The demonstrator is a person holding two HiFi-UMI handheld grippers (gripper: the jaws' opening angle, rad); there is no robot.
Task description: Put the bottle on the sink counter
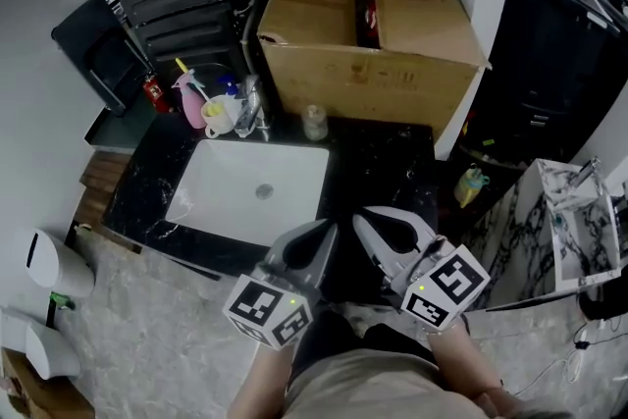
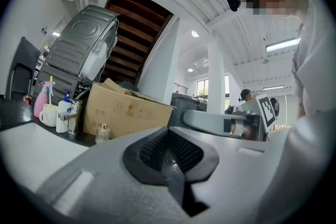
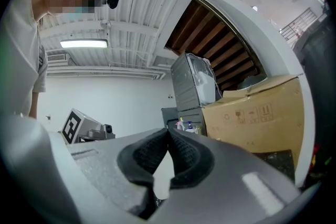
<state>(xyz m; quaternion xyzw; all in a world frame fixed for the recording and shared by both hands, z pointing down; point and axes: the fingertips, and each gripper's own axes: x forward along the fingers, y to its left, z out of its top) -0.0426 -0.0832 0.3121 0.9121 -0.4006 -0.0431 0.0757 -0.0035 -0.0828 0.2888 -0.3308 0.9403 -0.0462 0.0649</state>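
Left claw (image 1: 325, 232), right claw (image 1: 363, 222) closed, black counter (image 1: 392, 164), white sink (image 1: 224, 193), cardboard box (image 1: 402, 20)

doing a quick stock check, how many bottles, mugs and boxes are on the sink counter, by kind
bottles: 3 (pink spray bottle, blue-topped pump bottle, small clear bottle)
mugs: 1 (white mug)
boxes: 1 (cardboard box)
total: 5
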